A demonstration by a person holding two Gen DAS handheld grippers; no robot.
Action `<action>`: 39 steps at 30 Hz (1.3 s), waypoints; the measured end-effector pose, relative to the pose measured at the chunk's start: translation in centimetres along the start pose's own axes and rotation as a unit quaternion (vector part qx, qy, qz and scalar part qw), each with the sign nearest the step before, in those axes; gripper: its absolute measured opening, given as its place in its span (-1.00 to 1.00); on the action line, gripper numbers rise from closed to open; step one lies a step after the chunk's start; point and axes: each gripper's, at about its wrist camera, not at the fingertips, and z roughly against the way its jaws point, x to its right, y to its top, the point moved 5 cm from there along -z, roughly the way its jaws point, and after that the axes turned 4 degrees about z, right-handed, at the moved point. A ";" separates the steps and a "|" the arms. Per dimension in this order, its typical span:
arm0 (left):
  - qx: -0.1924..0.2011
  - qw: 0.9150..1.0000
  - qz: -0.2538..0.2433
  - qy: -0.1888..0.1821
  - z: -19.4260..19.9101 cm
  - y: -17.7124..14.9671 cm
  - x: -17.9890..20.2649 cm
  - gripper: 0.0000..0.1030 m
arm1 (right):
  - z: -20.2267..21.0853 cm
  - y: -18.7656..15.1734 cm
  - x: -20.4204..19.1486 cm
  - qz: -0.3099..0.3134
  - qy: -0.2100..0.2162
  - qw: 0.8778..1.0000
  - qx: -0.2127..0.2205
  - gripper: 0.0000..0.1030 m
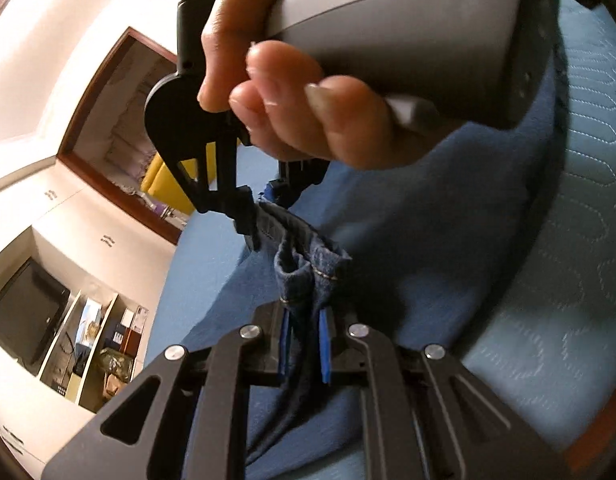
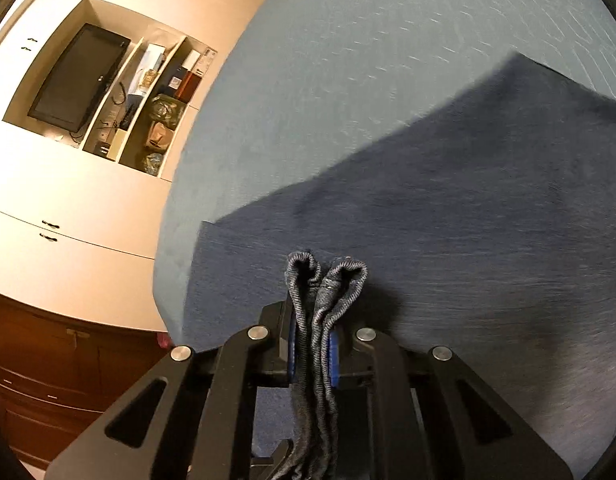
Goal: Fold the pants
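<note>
Both black 2-finger grippers, left (image 1: 303, 344) and right (image 2: 314, 350), are clamped on bunched hems of the dark-blue denim pants (image 2: 448, 216) on the light-blue quilted bed (image 2: 388, 40); the fold looks barely begun.

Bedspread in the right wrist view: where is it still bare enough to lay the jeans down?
The light blue bedspread is bare past the far edge of the jeans, across to the bed's left edge facing the wall cabinets. The near side is crowded: denim bunched in the right gripper, and the left gripper pinching another fold close by.
</note>
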 end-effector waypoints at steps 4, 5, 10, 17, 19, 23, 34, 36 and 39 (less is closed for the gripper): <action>-0.008 1.000 -0.019 0.005 -0.8 0.1 1.7 -0.78 | -0.2 -0.1 0.6 0.020 0.000 1.000 -0.005 -0.74; -0.010 1.000 -0.020 0.006 -0.8 0.0 1.9 -0.78 | -0.2 -0.1 0.7 0.024 0.002 1.000 -0.006 -0.74; -0.014 0.999 -0.029 0.008 -1.1 -0.3 2.8 -0.79 | -1.0 0.4 1.0 0.006 -0.005 1.000 -0.024 -0.51; -0.007 0.998 -0.057 0.031 -0.4 -0.3 4.2 -0.68 | -0.3 1.5 1.3 -0.013 0.002 1.000 -0.001 -0.16; -0.001 0.996 -0.075 0.042 -0.1 -0.2 4.8 -0.68 | -0.4 1.8 1.2 -0.004 -0.012 1.000 0.001 -0.39; -0.002 0.995 -0.091 0.049 0.3 -0.2 5.6 -0.74 | -0.6 2.0 1.1 0.013 -0.045 0.999 0.009 -0.69; 0.011 0.999 0.032 0.002 4.7 -0.9 3.0 -0.09 | -1.4 0.8 0.5 0.073 -0.144 0.986 0.033 -0.74; -0.004 0.991 0.135 -0.001 6.4 -2.6 -0.5 -0.09 | -1.2 0.8 0.2 0.084 -0.177 0.980 0.037 -0.73; -0.058 0.934 0.351 -0.028 7.4 -8.6 -7.7 -0.27 | 1.1 0.6 -1.5 0.108 -0.237 0.962 0.078 -0.45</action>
